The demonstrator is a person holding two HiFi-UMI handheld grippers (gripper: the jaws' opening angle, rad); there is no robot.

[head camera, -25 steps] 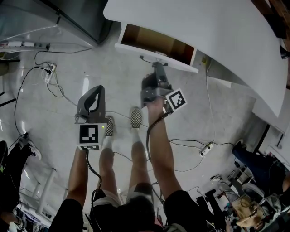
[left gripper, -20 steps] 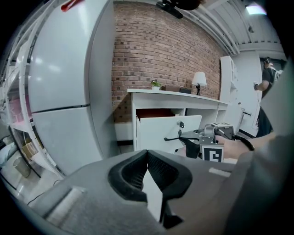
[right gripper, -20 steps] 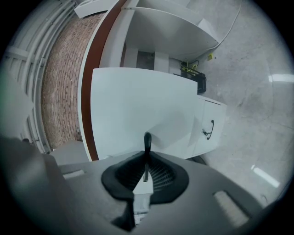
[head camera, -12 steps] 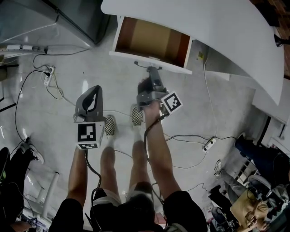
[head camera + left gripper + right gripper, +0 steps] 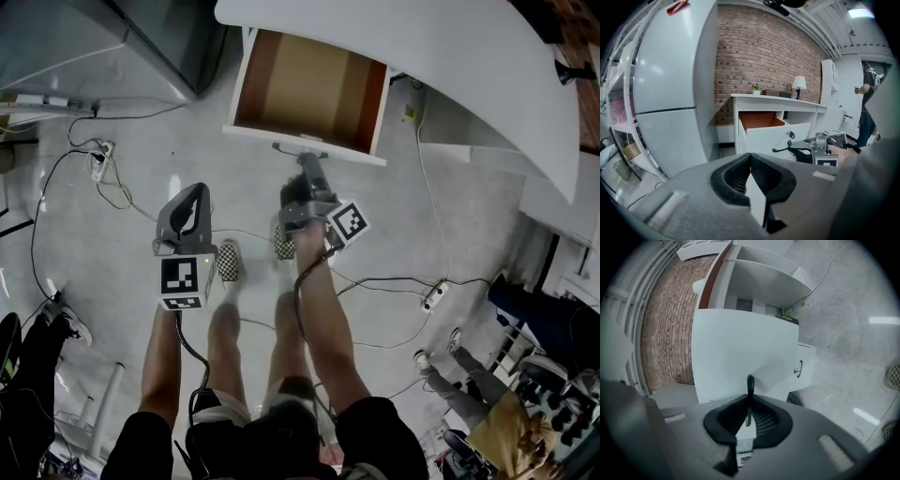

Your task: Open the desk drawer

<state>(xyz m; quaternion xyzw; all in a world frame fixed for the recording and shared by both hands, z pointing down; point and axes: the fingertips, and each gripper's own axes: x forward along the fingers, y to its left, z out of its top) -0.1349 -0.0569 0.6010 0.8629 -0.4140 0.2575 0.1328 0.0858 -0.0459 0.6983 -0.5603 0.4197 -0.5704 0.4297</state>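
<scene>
— Why the right gripper (image 5: 303, 161) pinched shut on the drawer handle (image 5: 750, 385)?
— Probably for hauling the drawer (image 5: 309, 89) out from under the white desk (image 5: 422, 56); already well open, brown inside bare.
— And the left gripper (image 5: 192, 204)?
— Held back at the near left, pads pressed together on nothing, likely just kept clear.
— Handle relative to the jaws?
— Thin bar squarely between the right pads, white drawer front just beyond; well apart from the left ones.

Drawer (image 5: 309, 89): white front, brown inside, pulled well out from under the white desk (image 5: 441, 66).
Handle (image 5: 289, 148): dark bar, fixed on the white front.
</scene>
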